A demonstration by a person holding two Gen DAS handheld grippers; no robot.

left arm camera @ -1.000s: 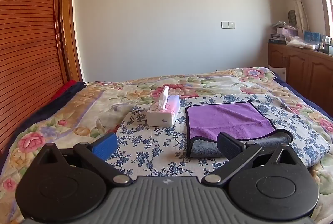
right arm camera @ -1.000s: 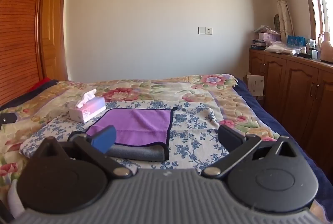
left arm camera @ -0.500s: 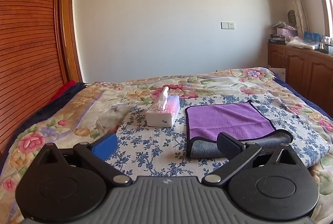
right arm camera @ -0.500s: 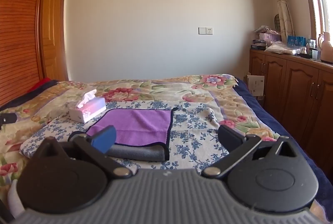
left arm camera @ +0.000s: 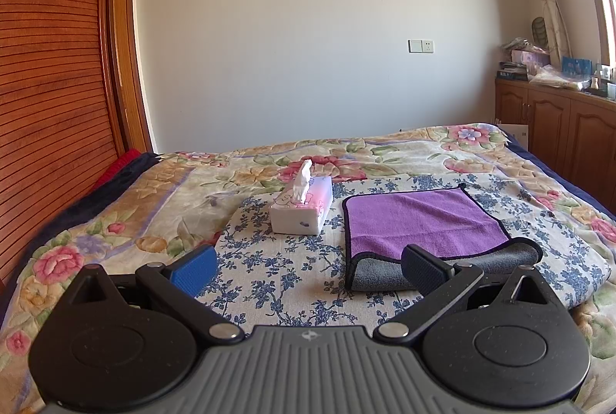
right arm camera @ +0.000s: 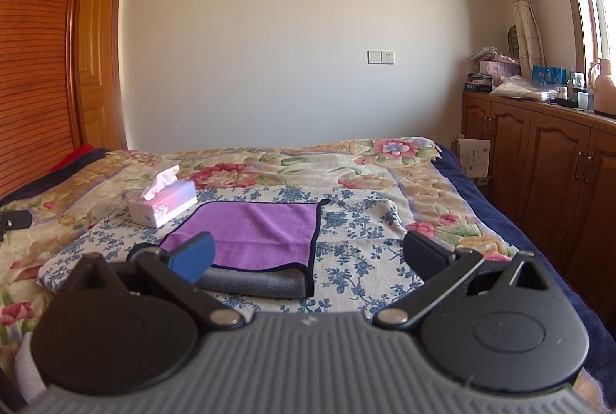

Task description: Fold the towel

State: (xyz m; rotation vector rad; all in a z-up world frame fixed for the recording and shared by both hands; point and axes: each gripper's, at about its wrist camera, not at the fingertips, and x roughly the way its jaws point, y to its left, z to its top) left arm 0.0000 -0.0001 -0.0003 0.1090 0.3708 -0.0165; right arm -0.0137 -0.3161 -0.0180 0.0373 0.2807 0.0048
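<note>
Here your left tool (left arm camera: pixel 308 266) and right tool (right arm camera: pixel 308 256) both hang released, gripping nothing, above the bed's (left arm camera: pixel 269 275) near edge, where the towel (left arm camera: pixel 419 221) lies folded once, beside a tissue box (left arm camera: pixel 302 208).

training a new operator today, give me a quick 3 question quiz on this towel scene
1. True or false: the left gripper has its jaws shut on the towel.
2. What sits beside the towel on the blue floral cloth? A) tissue box B) mug C) book
3. Fill in: the towel's top face is purple and its underside, showing at the near folded edge, is ____.

Key: 1 false, both the left and the right gripper are open and short of the towel; 2 A, the tissue box; 3 grey.
</note>
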